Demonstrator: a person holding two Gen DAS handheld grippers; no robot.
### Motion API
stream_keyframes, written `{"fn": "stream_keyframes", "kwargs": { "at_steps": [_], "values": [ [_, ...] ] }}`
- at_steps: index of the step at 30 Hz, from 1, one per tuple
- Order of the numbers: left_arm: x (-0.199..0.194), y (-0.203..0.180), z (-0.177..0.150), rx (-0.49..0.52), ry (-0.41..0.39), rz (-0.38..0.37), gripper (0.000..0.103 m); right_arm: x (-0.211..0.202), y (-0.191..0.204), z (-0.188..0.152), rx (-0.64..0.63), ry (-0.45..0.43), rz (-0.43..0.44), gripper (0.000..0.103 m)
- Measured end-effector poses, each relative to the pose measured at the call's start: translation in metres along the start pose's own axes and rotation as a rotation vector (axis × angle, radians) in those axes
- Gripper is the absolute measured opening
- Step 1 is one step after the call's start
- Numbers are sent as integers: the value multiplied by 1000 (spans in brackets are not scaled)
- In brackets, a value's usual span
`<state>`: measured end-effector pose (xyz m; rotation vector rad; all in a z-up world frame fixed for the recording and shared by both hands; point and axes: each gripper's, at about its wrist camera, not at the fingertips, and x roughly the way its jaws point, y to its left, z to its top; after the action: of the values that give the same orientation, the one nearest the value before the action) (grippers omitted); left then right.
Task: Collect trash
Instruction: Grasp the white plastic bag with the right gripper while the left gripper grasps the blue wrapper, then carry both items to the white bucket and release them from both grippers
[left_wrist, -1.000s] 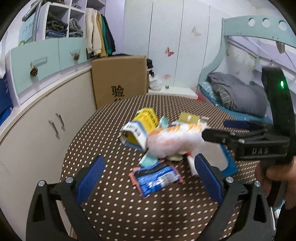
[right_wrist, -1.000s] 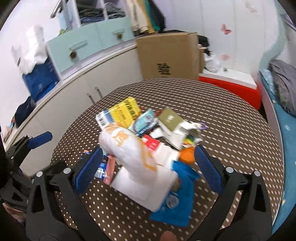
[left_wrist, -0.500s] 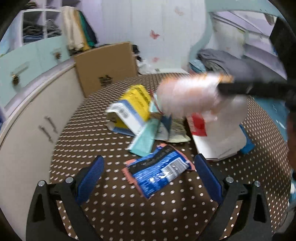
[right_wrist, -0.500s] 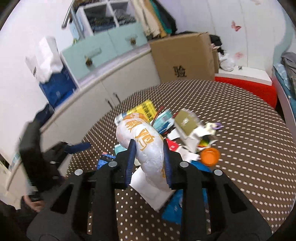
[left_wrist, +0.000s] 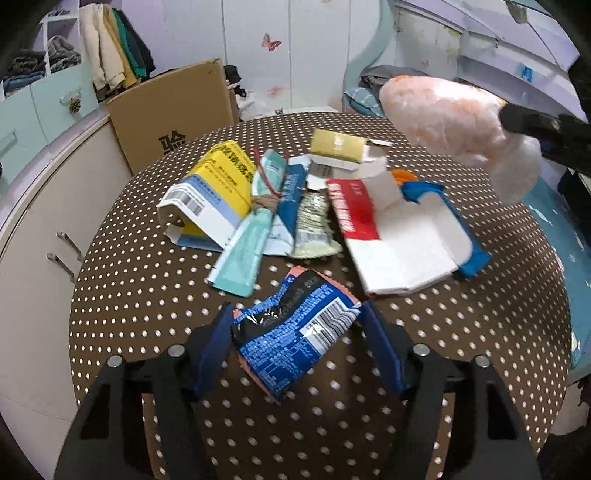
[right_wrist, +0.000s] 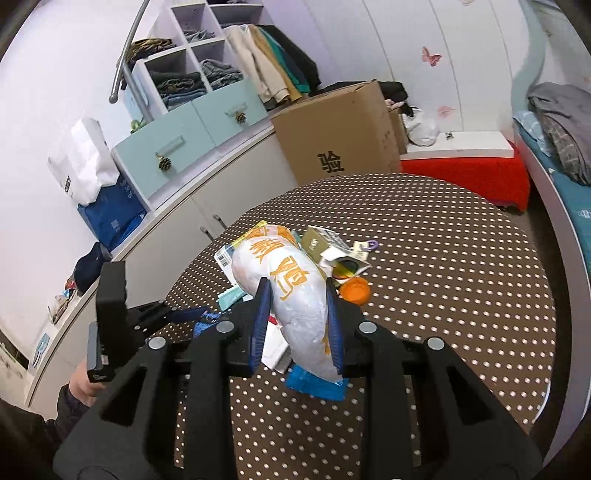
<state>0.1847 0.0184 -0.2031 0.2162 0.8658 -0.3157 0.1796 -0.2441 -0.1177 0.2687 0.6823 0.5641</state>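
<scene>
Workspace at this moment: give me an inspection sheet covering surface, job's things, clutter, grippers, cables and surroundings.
Surface: round table, brown cloth with white dots.
Job's things: white bag with orange print, lifted clear of the pile; blue wrapper flat on the cloth; yellow box, teal packet, red-and-white carton, orange cap piled mid-table.
Clutter: nothing seen beyond the trash.
Grippers: right gripper shut on the white bag; left gripper has just been closing, fingers either side of the blue wrapper, contact unclear.
Cables: nothing seen.
Surroundings: cardboard box, cabinets, bed.
</scene>
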Motion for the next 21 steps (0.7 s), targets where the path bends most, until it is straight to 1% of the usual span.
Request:
{"fn": "stream_keyframes", "kwargs": {
  "at_steps": [2,4,10,16,21],
  "values": [
    [-3,-6,-4,11,-3,1,68,-4,-3,-2,7,-6,-7,28],
    [-7,-9,-10,1,-9,-2,68,-9,-6,-3,17,-11,-14,28],
    [-25,-3,-14,-76,-50,-12,68,-25,-11,-5,28,-40,-32,28],
    [-56,-4,3,-105,-123,-3,68,-49,-15,2,33,-100,-52,28],
    [-79,-15,29,-105,-196,-11,68,-76,-19,11,32,-162,-77,28]
  ]
}}
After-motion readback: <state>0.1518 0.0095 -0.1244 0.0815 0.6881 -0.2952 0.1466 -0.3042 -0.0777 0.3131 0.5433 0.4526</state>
